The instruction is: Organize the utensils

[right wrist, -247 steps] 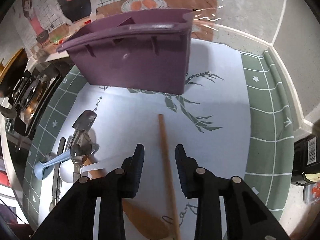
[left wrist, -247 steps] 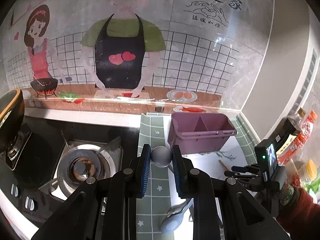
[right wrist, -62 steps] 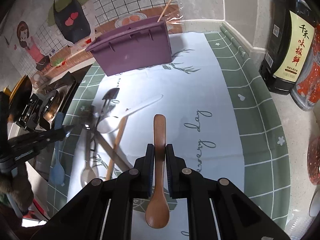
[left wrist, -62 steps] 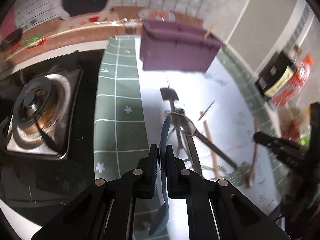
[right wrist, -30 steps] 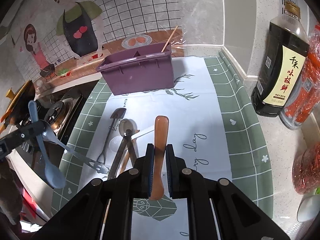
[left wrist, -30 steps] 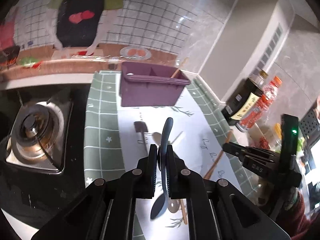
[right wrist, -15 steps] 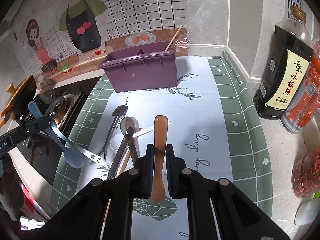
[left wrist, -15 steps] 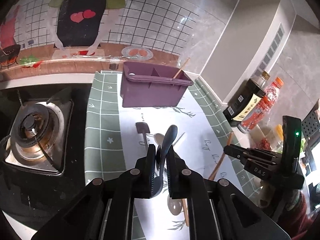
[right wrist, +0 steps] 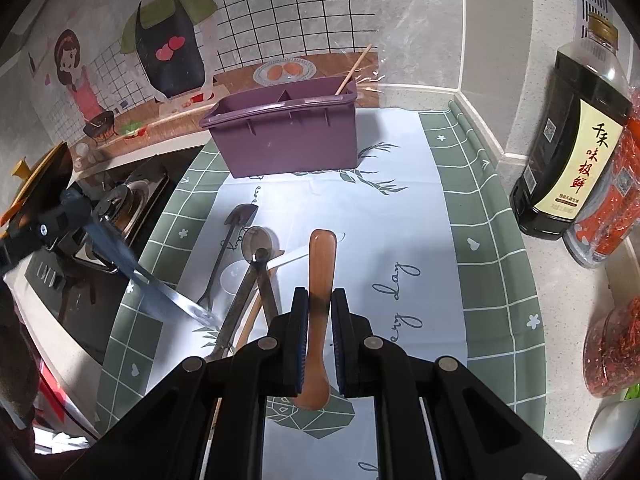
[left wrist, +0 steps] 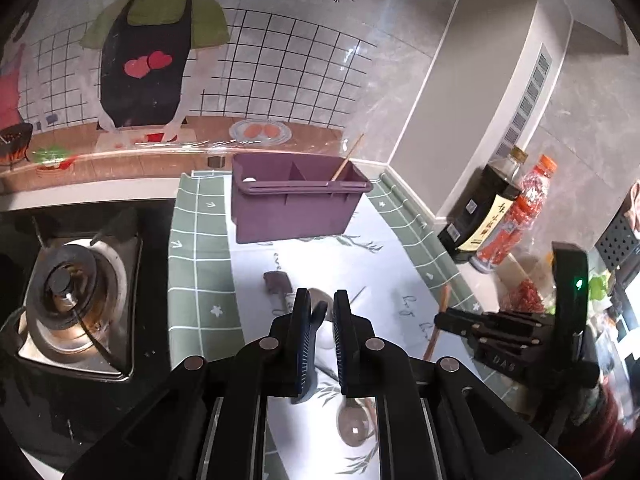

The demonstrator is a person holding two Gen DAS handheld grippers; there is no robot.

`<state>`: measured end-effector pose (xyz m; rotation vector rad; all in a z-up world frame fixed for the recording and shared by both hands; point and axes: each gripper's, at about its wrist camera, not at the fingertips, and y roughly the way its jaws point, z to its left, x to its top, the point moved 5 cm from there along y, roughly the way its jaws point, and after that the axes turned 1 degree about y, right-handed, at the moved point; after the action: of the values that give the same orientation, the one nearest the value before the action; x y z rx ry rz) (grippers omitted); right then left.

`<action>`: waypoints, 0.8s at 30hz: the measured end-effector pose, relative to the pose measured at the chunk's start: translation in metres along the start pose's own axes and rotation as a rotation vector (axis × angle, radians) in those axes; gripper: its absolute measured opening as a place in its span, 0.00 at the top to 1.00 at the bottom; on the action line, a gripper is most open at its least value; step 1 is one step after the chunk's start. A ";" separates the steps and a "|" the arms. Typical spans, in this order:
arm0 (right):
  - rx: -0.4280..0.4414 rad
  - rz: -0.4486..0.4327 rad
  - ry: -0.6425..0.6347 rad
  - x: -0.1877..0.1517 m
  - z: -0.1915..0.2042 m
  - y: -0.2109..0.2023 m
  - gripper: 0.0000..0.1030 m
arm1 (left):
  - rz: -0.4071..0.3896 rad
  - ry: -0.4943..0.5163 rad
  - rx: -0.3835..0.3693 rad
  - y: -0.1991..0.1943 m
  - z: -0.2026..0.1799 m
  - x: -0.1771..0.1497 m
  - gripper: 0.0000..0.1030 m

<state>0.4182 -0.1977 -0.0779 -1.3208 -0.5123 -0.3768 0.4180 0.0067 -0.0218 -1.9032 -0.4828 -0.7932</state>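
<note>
Surface: a green-and-white mat beside a gas burner, purple utensil bin at upper centre.
Done: one chopstick leans in the bin – perhaps something pale in its other compartment.
Left gripper: clamped on a blue spoon.
Right gripper: clamped on a wooden spoon, above the mat.
Left to do: both spoons – plus the loose utensil pile at centre left.
</note>
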 end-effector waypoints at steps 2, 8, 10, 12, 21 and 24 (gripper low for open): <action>0.002 0.006 -0.004 -0.001 0.001 0.001 0.90 | -0.006 0.000 0.011 0.000 0.002 0.002 0.89; -0.004 0.021 0.000 -0.004 -0.004 0.005 0.90 | 0.027 0.002 0.075 0.007 0.015 -0.004 0.92; -0.008 0.024 0.015 -0.004 -0.009 0.007 0.90 | 0.040 -0.014 0.092 0.009 0.022 -0.008 0.97; -0.006 0.030 0.032 -0.003 -0.014 0.008 0.90 | 0.042 -0.027 0.099 0.010 0.026 -0.009 0.99; 0.001 0.034 0.041 -0.001 -0.018 0.011 0.90 | 0.172 -0.087 0.166 0.043 0.048 -0.017 0.96; 0.005 0.044 0.050 -0.001 -0.022 0.016 0.90 | 0.249 -0.149 0.141 0.070 0.061 -0.026 0.86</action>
<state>0.4292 -0.2155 -0.0953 -1.3125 -0.4416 -0.3704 0.4630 0.0309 -0.1037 -1.8539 -0.3727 -0.4458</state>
